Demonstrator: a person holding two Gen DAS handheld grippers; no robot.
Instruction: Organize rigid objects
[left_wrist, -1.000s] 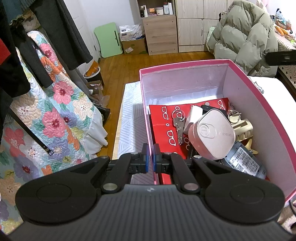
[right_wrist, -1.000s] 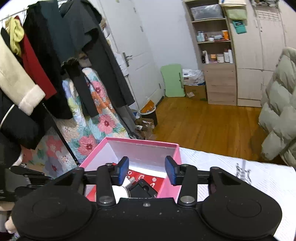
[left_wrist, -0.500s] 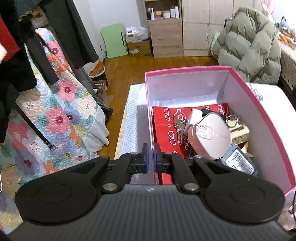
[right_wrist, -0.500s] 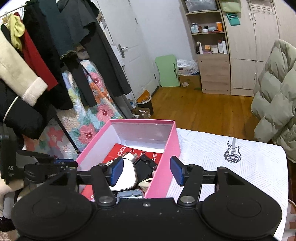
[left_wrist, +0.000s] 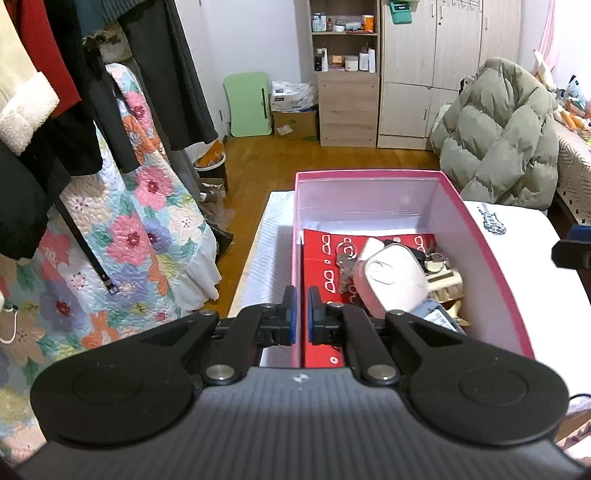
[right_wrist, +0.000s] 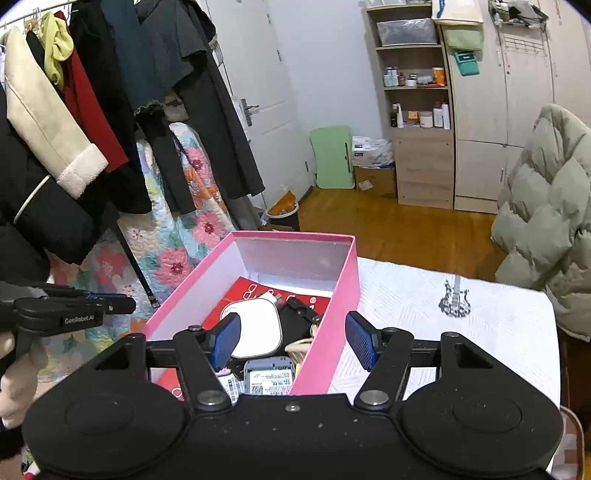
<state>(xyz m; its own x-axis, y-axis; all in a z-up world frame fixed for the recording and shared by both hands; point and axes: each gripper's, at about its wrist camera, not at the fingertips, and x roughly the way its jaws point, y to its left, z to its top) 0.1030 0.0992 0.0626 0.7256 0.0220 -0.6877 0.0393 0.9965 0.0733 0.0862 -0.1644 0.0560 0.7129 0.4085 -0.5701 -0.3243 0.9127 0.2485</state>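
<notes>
A pink box (left_wrist: 476, 236) stands on a white cloth-covered table (right_wrist: 491, 321). It holds a red card with glasses prints (left_wrist: 325, 258), keys (left_wrist: 345, 260), a white rounded device (left_wrist: 391, 280) and a grey labelled item (right_wrist: 269, 376). My left gripper (left_wrist: 299, 315) is shut on the box's left wall near its front corner. My right gripper (right_wrist: 291, 341) is open, its fingers astride the box's right wall (right_wrist: 332, 321), not touching it. The left gripper also shows in the right wrist view (right_wrist: 92, 304).
Hanging coats (right_wrist: 110, 110) and a floral quilt (left_wrist: 122, 240) stand left of the table. A green puffer jacket (left_wrist: 506, 136) lies at the far right. Wooden shelves (left_wrist: 347, 74) and wardrobes line the back wall across a wood floor.
Both grippers have pulled back and risen, so the box looks smaller and more of the room shows. The left stays clamped on the box wall. The right has opened wider.
</notes>
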